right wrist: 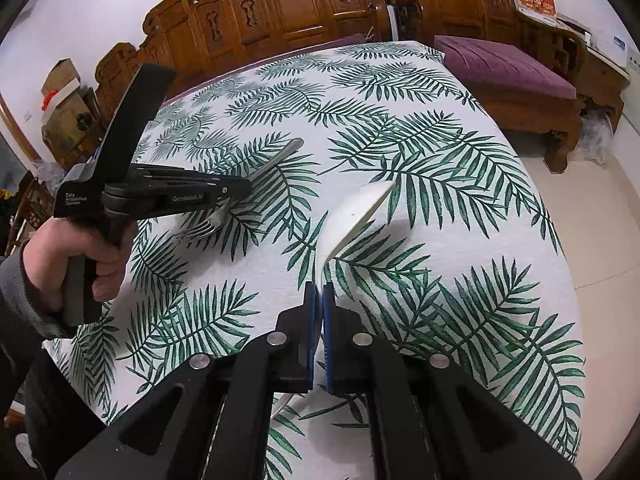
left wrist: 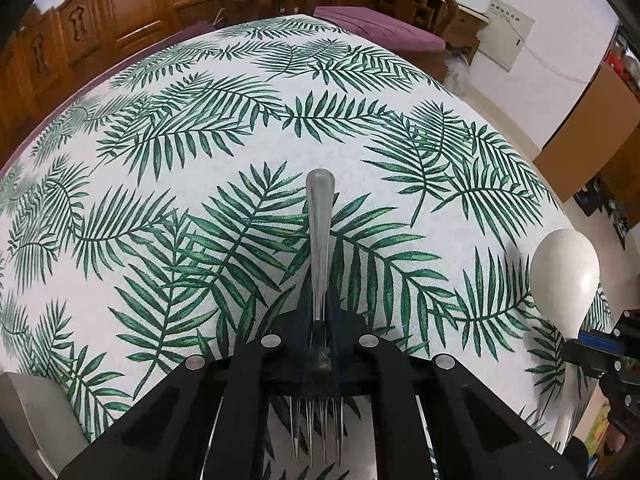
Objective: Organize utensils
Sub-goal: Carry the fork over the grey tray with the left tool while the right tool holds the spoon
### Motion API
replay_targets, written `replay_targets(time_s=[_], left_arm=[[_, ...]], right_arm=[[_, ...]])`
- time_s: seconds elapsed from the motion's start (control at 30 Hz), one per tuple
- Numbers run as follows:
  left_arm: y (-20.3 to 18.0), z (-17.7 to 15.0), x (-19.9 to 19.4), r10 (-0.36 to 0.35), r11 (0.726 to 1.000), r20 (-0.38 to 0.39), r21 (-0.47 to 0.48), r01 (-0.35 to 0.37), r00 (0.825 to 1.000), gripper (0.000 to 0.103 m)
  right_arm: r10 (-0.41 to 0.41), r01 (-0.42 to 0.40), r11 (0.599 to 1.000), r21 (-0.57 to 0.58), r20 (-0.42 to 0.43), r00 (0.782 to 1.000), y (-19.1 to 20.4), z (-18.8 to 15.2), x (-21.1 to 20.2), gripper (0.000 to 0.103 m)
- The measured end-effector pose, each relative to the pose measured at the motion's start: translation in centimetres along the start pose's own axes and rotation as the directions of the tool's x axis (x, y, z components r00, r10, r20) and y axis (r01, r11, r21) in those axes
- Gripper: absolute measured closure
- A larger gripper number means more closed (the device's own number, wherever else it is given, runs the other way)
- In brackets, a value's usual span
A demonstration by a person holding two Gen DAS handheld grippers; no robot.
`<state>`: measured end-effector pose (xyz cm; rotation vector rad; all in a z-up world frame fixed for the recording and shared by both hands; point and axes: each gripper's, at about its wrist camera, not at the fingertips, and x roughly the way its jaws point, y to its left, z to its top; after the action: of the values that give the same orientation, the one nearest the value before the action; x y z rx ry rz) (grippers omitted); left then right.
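A metal fork [left wrist: 319, 240] is pinched at its neck by my left gripper [left wrist: 320, 322], which is shut on it. Its handle points away and its tines show near the bottom of the left wrist view. From the right wrist view, the left gripper [right wrist: 244, 189] holds the fork [right wrist: 280, 156] low over the leaf-print cloth, with a hand [right wrist: 80, 256] on its grip. My right gripper [right wrist: 319, 292] is shut on the handle of a white spoon [right wrist: 356, 216], whose bowl is tilted up. That spoon [left wrist: 566, 276] shows at the right in the left wrist view.
The tablecloth [right wrist: 420, 152] covers the whole table, whose right edge drops to a tiled floor [right wrist: 592, 208]. Carved wooden benches [right wrist: 280, 8] with a purple cushion [right wrist: 504, 68] stand behind. A cardboard box [left wrist: 588, 128] is off to the right. A white object [left wrist: 28, 408] sits at lower left.
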<state>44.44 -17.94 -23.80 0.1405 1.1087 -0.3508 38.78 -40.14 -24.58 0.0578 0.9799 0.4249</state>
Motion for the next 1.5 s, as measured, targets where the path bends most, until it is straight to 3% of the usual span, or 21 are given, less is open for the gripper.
replay_targets(time_s=[0.33, 0.8, 1.17, 1.5], left_arm=[[0.2, -2.0, -2.7, -0.011, 1.0, 0.022, -0.01, 0.011, 1.0, 0.097], [2.4, -6.2, -10.8, 0.007, 0.999, 0.115, -0.042, -0.002, 0.993, 0.097], [7.6, -11.2, -17.7, 0.069, 0.992, 0.187, -0.117, -0.047, 0.98, 0.097], [13.9, -15.2, -18.4, 0.138, 0.969, 0.169, -0.225, -0.098, 0.976, 0.097]], right_arm=[[0.01, -0.01, 0.999, -0.036, 0.017, 1.0, 1.4, 0.4, -0.8, 0.098], [0.044, -0.039, 0.989, -0.143, 0.032, 0.999, 7.2, 0.9, -1.6, 0.098], [0.104, -0.092, 0.966, -0.24, 0.035, 0.994, 14.9, 1.5, -1.3, 0.098], [0.145, -0.132, 0.948, -0.29, 0.024, 0.989, 20.8, 2.4, -0.6, 0.098]])
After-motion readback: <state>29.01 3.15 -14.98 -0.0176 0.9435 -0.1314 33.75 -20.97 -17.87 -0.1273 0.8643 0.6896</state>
